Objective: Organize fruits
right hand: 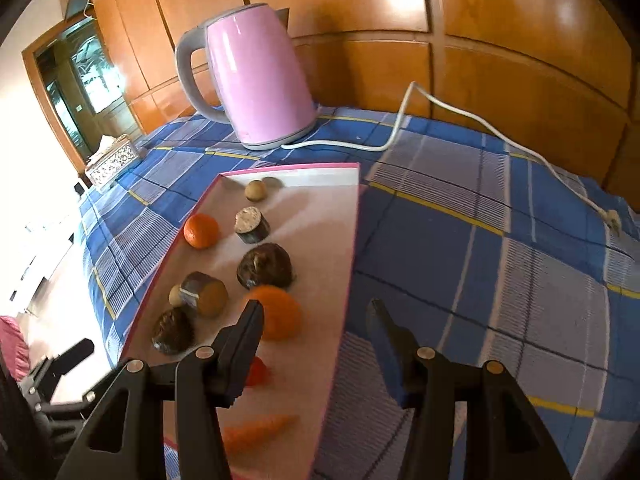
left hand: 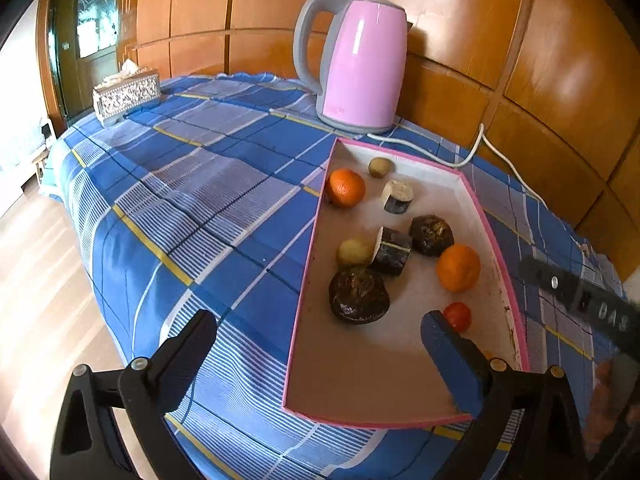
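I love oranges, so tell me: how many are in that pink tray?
2. One orange sits by the tray's left wall near the kettle end; the other orange lies nearer the right wall, beside a dark fruit. Others may be hidden.

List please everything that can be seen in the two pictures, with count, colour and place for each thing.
tray: one, pink rim, pale floor, on the tablecloth
oranges: two, orange, in the tray
dark round fruits: two, dark brown, in the tray
cut dark pieces: two, dark skin, pale ends, in the tray
small yellowish fruits: two, in the tray
small red fruit: one, near end of tray
carrot: one, orange, near end of tray
kettle: one, pink and grey, behind the tray
cord: one, white, on the cloth
tissue box: one, silver, far corner
tablecloth: one, blue check
left hand-held gripper: open, empty
right hand-held gripper: open, empty
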`<state>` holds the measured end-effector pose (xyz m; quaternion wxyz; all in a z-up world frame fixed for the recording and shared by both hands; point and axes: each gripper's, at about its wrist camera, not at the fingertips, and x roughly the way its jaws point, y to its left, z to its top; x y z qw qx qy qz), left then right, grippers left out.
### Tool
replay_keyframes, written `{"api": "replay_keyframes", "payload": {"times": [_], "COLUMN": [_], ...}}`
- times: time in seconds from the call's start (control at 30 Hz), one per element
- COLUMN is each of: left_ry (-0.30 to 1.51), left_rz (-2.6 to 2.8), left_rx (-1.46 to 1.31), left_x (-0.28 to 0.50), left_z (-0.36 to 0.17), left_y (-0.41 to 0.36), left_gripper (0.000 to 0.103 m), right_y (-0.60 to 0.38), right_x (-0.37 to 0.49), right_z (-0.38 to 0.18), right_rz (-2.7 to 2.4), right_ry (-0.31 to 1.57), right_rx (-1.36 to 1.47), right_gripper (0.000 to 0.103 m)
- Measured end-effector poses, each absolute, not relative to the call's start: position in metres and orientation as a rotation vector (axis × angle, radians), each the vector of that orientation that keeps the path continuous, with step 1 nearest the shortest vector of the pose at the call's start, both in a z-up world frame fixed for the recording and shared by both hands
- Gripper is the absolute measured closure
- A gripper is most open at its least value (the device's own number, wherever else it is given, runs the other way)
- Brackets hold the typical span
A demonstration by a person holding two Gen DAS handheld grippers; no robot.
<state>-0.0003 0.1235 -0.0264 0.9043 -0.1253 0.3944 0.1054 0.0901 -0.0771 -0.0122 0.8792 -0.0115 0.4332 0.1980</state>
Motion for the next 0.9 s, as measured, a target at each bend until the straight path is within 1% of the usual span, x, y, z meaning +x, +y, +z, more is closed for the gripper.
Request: {"api": "replay_keyframes", "payload": {"times": [0.4,0.7,0.9], "left_ry": [0.733,0.733,0.701], "left_rz": [0.201,0.184,0.214], "left_rx": [-0.241,-0.207,-0.161], "left_x": [-0.016,-0.019,-0.022], "left_z": [-0.003,0.004,0.010], "left_y": [0.112,0.096,0.089], "left_gripper": [0.000,0.000,0.000], "right_y": [-0.098,-0.113,-0.117], "right_x": [0.033,0.009,0.002], "right_z": [-0.005,-0.008,-0.007], "right_rz": [0.262,0.159,0.138], "right_ry": [0.804,0.768,0.752], "right_rx": [-0.034,-0.061,-0.063], "right_gripper": [0.049,0.049,0.049]}}
